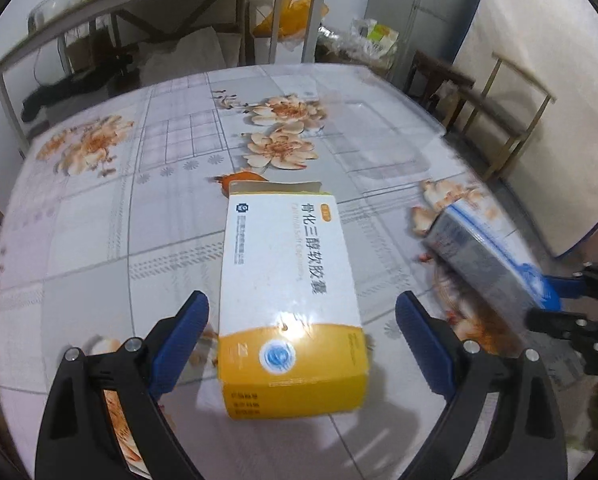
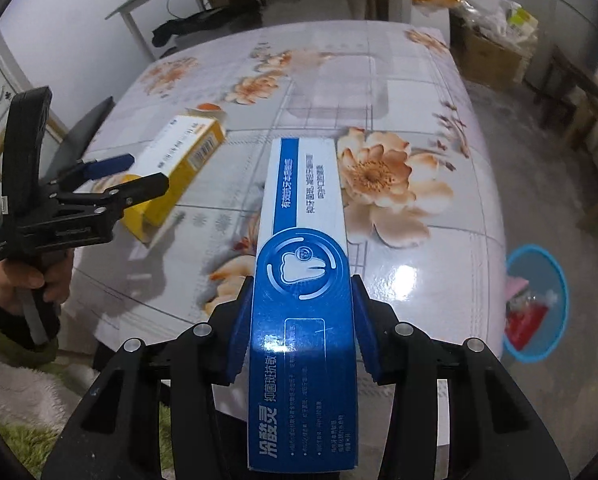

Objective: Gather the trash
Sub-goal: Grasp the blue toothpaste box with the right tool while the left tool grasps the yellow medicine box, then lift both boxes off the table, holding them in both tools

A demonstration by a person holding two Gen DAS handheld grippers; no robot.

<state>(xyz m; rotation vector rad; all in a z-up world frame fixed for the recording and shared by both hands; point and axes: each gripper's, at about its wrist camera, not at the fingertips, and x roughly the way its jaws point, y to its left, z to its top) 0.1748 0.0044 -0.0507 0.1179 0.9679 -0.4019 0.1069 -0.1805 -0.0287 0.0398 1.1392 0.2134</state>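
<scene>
A white and yellow medicine box [image 1: 291, 280] lies on the flowered table [image 1: 99, 240], one end flap open. My left gripper [image 1: 302, 304] stands open around it, a blue finger on each side with a gap to the box. From the right wrist view the same box [image 2: 187, 148] lies behind the left gripper [image 2: 139, 172], which a hand [image 2: 27, 280] holds. My right gripper [image 2: 301, 284] is shut on a long blue and white toothpaste box [image 2: 303, 200], its pads pressing both long sides, above the table's near edge. That toothpaste box [image 1: 483, 248] appears blurred at the left view's right side.
A blue bin [image 2: 563, 280] with some trash in it stands on the floor to the right of the table. A clear plastic tray [image 2: 339, 80] lies at the table's far side. Wooden chairs [image 1: 499, 120] and a shelf table [image 1: 139, 0] stand beyond.
</scene>
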